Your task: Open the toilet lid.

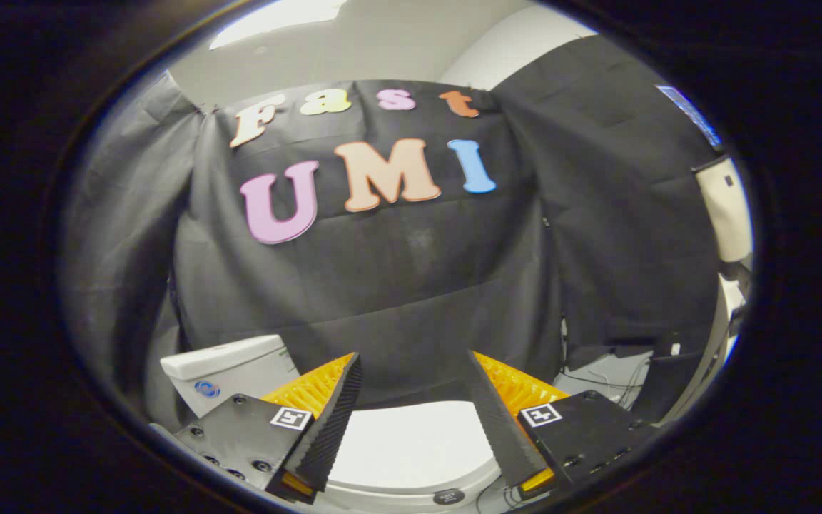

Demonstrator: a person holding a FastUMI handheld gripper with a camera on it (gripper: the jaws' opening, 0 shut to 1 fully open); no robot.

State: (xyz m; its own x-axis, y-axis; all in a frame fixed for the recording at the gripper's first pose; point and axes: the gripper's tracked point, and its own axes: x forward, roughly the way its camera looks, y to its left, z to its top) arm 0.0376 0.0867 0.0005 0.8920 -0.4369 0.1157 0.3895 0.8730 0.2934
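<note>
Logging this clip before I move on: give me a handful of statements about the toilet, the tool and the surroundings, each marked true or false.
1. The toilet lid lies closed, flat over the bowl. True.
2. The tool is shut on the lid. False: its fingers stand apart above the lid, holding nothing.
3. The white cistern stands beyond the tool's left finger. True.
4. The lid shows in the gap between the two fingers. True.
5. Cables lie on top of the lid. False: they lie on the floor beyond the right finger, by the black cloth wall.
</note>
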